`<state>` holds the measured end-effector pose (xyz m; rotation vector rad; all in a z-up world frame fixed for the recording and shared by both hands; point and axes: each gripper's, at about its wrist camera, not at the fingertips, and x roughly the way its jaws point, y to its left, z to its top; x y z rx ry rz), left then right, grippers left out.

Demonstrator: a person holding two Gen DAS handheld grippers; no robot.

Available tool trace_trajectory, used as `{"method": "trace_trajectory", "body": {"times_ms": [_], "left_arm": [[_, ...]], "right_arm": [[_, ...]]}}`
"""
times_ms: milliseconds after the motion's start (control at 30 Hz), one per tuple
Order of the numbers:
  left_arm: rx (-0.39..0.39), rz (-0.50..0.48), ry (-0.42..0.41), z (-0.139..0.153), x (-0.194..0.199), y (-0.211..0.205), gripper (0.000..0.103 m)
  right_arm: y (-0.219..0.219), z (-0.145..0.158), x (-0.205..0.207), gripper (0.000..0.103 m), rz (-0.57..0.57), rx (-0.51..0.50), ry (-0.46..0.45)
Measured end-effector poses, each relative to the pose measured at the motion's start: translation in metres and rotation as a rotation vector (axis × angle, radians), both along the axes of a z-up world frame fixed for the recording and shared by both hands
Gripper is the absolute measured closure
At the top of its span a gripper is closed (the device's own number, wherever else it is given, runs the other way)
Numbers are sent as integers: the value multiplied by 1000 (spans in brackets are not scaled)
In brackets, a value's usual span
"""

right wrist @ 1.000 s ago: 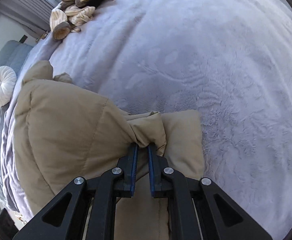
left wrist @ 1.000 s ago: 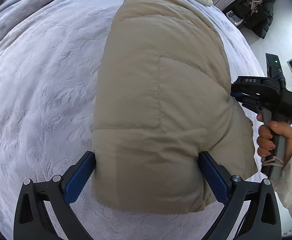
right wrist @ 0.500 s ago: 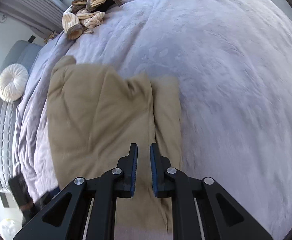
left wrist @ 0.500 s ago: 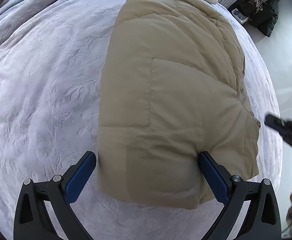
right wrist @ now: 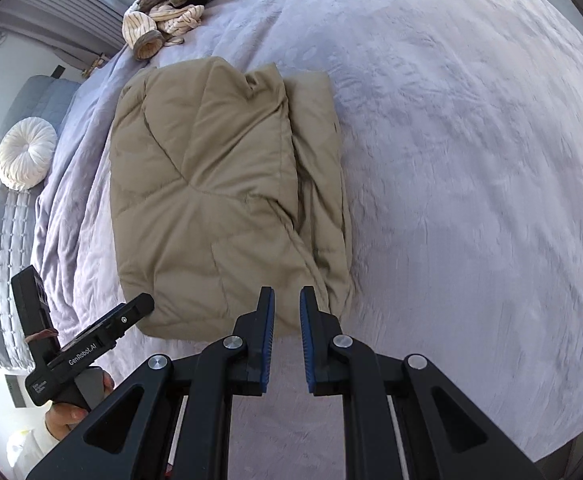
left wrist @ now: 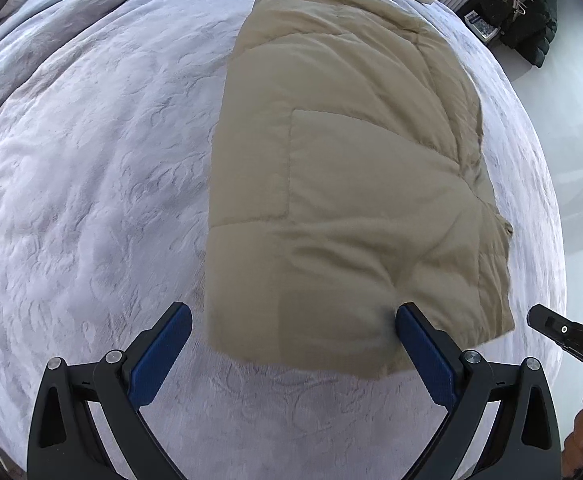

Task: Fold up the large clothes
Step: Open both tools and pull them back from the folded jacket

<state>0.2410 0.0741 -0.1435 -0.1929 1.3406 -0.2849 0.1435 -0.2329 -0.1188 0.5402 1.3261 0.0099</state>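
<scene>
As seen from the left wrist, the jacket (left wrist: 343, 184) lies folded on the bed (left wrist: 91, 168), the left tool (left wrist: 291, 344) spread wide around its near edge and gripping nothing. A second earlier the right tool (left wrist: 563, 336) pinched the far side; it is now drawn clear, which suggests this fold is done. From the right wrist, the right tool (right wrist: 286, 320) is nearly closed and empty above the jacket (right wrist: 211, 184); striped clothes (right wrist: 167, 8) and a cushion (right wrist: 25, 158) lie beyond.
</scene>
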Motion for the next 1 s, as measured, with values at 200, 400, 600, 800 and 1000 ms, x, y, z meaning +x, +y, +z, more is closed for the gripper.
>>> {"method": "trace_trajectory", "body": {"times_ms": [200,400,600,800,1000], "left_arm": [[70,-35,-79,32,-21,1,1],[65,-9,-101,58,-39,10,1],[71,-8,-134,82,-54,15,1],[134,-1,-188,106,-68,20,1],[186,30,-263,135,-80,22,1]], "right_arm": [[12,11,-7,89,35,-30,-5],[26,29,-18,89,66,-46,-22],[39,44,-30,70,91,-74,-30],[49,66,-41,22,87,-114,-66],[53,91,-46,15,69,-165,-119]]}}
